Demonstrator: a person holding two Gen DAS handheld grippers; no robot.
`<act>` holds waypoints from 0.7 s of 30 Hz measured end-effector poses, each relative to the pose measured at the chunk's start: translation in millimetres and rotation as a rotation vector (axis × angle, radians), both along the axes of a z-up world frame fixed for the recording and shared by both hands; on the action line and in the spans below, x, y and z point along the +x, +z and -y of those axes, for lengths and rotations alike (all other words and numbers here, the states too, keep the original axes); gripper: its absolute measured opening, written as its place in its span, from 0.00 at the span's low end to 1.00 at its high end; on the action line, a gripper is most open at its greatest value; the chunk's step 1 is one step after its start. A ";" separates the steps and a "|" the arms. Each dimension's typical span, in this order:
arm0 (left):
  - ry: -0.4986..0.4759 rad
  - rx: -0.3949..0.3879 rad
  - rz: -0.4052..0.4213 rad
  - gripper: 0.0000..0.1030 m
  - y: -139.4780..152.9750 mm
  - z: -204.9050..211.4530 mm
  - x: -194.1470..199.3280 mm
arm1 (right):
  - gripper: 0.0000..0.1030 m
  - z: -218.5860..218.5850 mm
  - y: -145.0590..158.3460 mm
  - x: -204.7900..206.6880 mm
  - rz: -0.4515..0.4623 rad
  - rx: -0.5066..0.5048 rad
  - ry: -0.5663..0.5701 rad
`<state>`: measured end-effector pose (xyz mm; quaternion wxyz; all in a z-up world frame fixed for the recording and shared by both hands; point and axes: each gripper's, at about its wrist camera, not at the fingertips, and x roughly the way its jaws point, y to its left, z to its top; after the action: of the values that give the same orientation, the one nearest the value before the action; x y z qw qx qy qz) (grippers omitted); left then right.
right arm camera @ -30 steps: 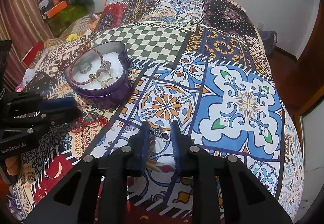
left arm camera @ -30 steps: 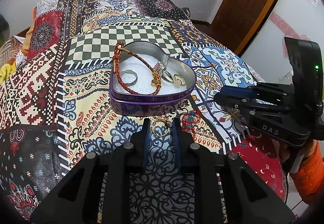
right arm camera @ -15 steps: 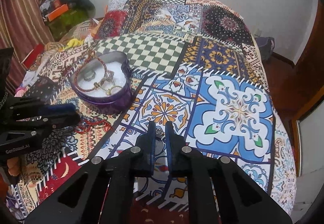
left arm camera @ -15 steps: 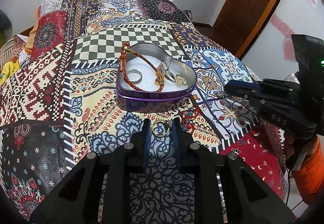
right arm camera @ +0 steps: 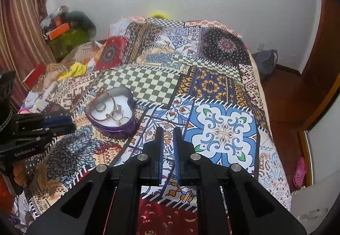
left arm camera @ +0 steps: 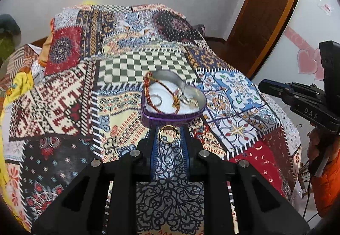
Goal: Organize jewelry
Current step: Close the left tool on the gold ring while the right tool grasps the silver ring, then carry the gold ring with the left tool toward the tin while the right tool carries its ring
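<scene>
A purple heart-shaped tin (left arm camera: 170, 117) (right arm camera: 119, 128) sits on the patchwork bedspread. It holds a red braided bracelet (left arm camera: 148, 94) and several rings on white lining. My left gripper (left arm camera: 169, 134) is shut on a thin gold ring (left arm camera: 169, 126), just in front of the tin's near wall and above the cloth. In the right wrist view the left gripper (right arm camera: 70, 124) hovers left of the tin. My right gripper (right arm camera: 167, 135) is shut and raised to the right of the tin; nothing shows between its fingertips. A red bead piece (left arm camera: 199, 130) (right arm camera: 108, 147) lies near the tin.
The bedspread (right arm camera: 223, 133) covers a bed whose right edge drops to a wooden floor (right arm camera: 280, 94). A pink shoe (right arm camera: 299, 171) lies there. Clutter and a striped curtain (right arm camera: 21, 33) stand at the left. A wooden door (left arm camera: 265, 11) is at the far right.
Both grippers have lifted away from the bedspread. The right gripper's fingers closed around a small silver piece on the cloth, which no longer shows. The gold ring stayed in the left gripper.
</scene>
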<state>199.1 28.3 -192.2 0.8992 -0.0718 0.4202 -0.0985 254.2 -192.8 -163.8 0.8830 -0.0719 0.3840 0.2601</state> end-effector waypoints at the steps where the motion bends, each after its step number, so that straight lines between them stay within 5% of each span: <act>1: 0.002 0.001 0.010 0.19 3.4 -0.7 -0.2 | 0.08 -0.2 1.7 -1.0 0.004 0.000 0.002; 13: 0.015 0.000 0.020 0.19 4.8 -8.6 1.8 | 0.08 -9.8 -14.6 1.8 -0.041 -0.009 0.028; 21: 0.006 -0.011 0.000 0.19 -5.8 -4.6 6.8 | 0.12 -20.2 -50.1 13.3 -0.160 -0.082 0.081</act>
<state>205.9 32.9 -198.0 0.8991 -0.0780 0.4194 -0.0981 267.5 -172.6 -213.9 0.8346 -0.1024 0.4604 0.2845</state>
